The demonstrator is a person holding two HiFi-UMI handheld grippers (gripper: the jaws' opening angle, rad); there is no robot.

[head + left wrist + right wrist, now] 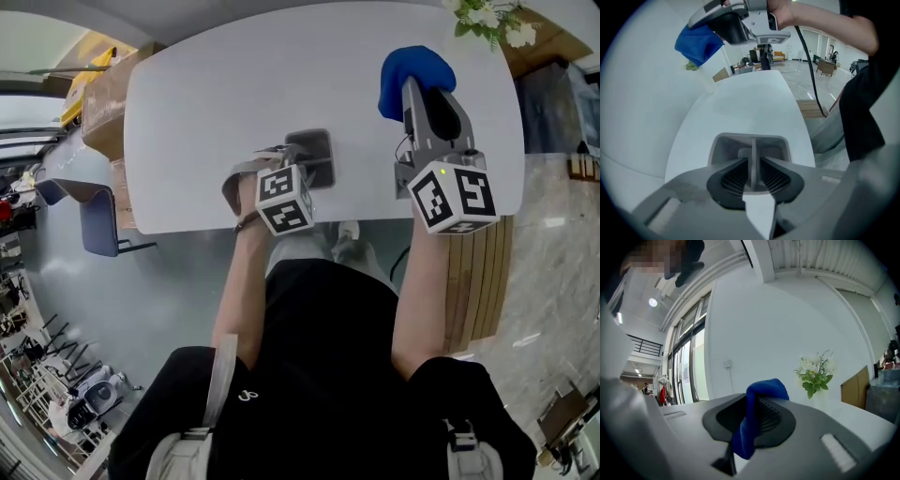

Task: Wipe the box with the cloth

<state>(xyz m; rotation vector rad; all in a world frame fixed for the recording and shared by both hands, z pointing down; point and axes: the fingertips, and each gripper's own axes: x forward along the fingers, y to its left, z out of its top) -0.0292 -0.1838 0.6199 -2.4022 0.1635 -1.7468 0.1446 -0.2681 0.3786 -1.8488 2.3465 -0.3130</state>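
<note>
**A:** Where do I stand?

**B:** Your left gripper [752,174] is clamped on the thin middle wall of the box [752,140], which sits on the table [234,94] near its front edge. Your right gripper [751,420] is pinched shut on the cloth [761,394], raised and well apart from the box.

**A:** What could go wrong?

**B:** You seem to hold only a fold, so hard rubbing may drag the cloth free. A sideways push could twist the box in your thin grip, or slide it off the edge.
</note>
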